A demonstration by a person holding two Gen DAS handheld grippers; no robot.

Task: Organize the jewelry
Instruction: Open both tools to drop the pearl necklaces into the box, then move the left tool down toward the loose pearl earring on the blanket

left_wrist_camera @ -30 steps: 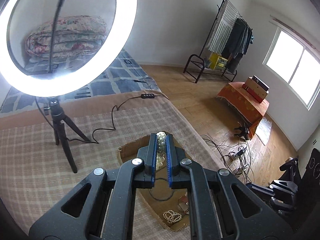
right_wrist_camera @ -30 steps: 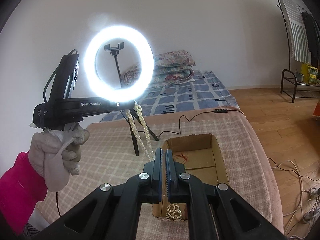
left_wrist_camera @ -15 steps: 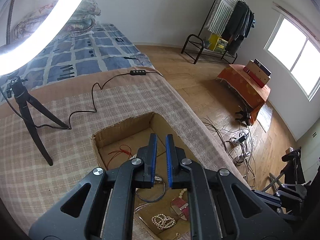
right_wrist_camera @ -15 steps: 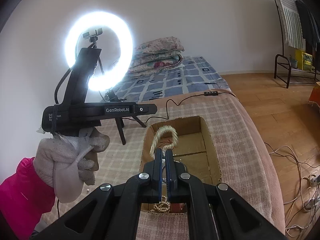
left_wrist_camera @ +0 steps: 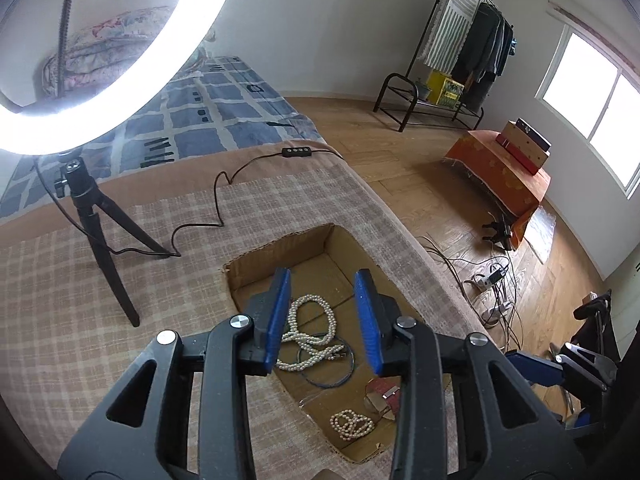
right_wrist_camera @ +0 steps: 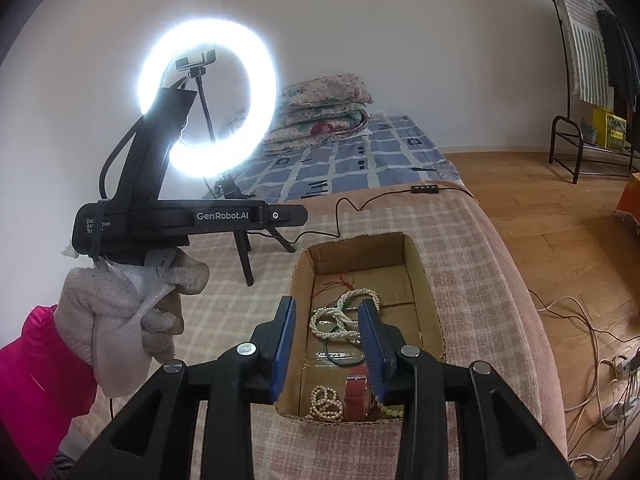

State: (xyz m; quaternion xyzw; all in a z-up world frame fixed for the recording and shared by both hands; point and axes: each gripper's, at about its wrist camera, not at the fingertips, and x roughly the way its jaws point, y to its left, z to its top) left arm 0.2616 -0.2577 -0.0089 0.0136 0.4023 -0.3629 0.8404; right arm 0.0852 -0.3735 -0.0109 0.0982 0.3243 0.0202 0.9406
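An open cardboard box is set into the checked cover. A long pearl necklace lies coiled inside it, with a small pearl bracelet, a blue ring-shaped cord and a red watch strap. My left gripper is open and empty above the box. My right gripper is open and empty above the box too. The left gripper's body, held by a gloved hand, shows left of the box in the right wrist view.
A lit ring light on a black tripod stands on the cover left of the box, its cable trailing behind. The cover's right edge drops to a wood floor with cables. A clothes rack stands far back.
The left gripper let go of the pearl necklace, then the right one held it over the box. Both jaws have opened and the necklace now lies in the box.
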